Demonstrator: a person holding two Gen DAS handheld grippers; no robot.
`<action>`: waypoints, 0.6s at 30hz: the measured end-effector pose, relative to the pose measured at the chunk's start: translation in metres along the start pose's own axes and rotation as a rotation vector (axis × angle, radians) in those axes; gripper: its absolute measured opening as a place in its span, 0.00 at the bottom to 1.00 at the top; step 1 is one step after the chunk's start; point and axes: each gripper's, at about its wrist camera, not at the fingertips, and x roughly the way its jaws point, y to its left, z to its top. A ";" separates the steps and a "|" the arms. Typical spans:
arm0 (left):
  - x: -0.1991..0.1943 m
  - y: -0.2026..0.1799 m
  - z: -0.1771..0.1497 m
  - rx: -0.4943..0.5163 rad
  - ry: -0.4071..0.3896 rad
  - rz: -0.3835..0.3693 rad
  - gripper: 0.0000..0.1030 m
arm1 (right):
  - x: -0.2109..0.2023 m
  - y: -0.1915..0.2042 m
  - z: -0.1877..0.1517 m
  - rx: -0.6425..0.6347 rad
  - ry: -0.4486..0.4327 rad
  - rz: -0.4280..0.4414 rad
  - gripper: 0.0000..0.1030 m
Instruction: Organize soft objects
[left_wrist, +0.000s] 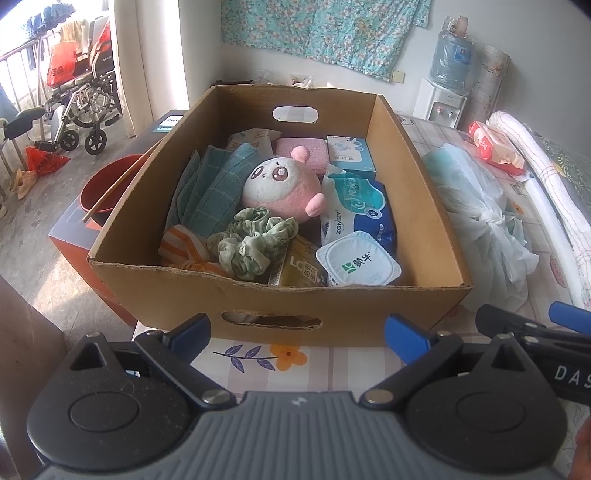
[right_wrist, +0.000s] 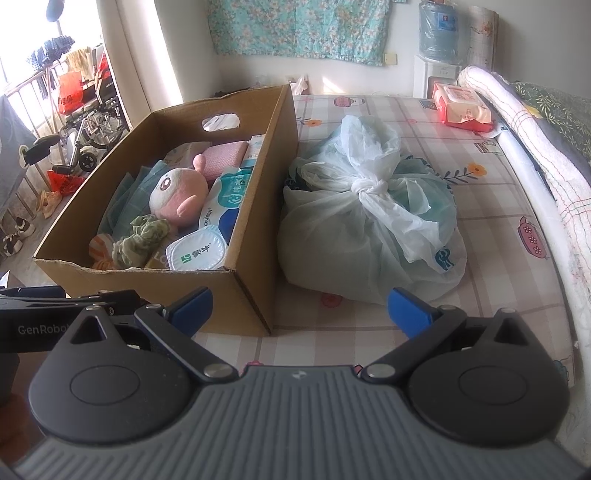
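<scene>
Both my tongs, left tongs (left_wrist: 297, 334) and right tongs (right_wrist: 299, 308), stand wide apart and hold nothing, low before the cardboard box (left_wrist: 424, 155) on the bed (right_wrist: 498, 206). The soft things lie mixed with packets inside: plush toy (left_wrist: 275, 188), green scrunchie (left_wrist: 251, 240), teal cloth (left_wrist: 207, 184). Whether sorting is starting or done, I cannot judge. Any grip should pinch fabric deep, clear of the packets. From my left tongs the plush sits at 12 o'clock; from my right, at 10 o'clock, with the tied plastic bag (right_wrist: 369, 221) at 12.

Plush toy (left_wrist: 277, 192) in box (left_wrist: 258, 295); tied bag (right_wrist: 369, 229) probably touching its right.
</scene>
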 end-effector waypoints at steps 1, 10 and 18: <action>0.000 0.000 0.000 0.000 -0.001 0.001 0.98 | 0.000 0.000 0.000 0.000 0.000 0.001 0.99; -0.001 0.000 0.000 0.000 -0.003 0.004 0.98 | 0.001 -0.001 0.000 0.003 0.003 0.006 0.99; -0.002 0.000 0.000 -0.001 -0.001 0.007 0.98 | 0.001 0.000 0.000 0.004 0.004 0.007 0.99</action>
